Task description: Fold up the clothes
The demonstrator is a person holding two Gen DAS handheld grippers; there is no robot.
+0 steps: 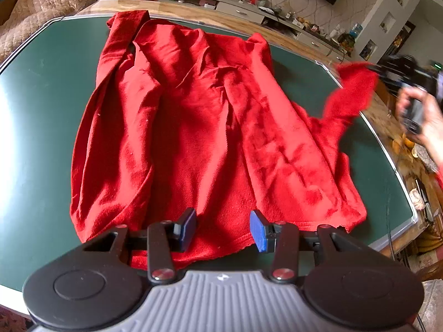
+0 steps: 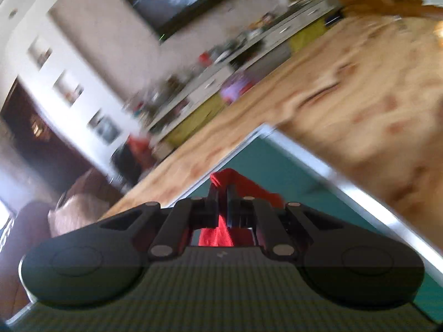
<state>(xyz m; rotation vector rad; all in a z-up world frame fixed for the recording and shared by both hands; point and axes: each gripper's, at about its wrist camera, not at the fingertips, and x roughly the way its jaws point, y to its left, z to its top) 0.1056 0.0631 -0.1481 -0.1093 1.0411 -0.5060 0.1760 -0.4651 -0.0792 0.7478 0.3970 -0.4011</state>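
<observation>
A red long-sleeved top (image 1: 193, 127) lies spread on the green table (image 1: 41, 105), hem towards me, with one sleeve folded along its left side. My left gripper (image 1: 223, 228) is open with blue pads just above the hem, holding nothing. My right gripper (image 1: 373, 69) is at the right edge of the left wrist view, shut on the right sleeve (image 1: 351, 91) and holding its end above the table. In the blurred, tilted right wrist view the right gripper (image 2: 221, 191) is shut on the red sleeve cloth (image 2: 243, 184).
The table has a wooden rim (image 1: 210, 19) and a pale metal border (image 1: 398, 177). A quilted sofa (image 1: 41, 8) stands at the back left. A TV unit (image 1: 249, 8) with clutter runs along the far wall. Small items (image 1: 407, 144) lie on the right rim.
</observation>
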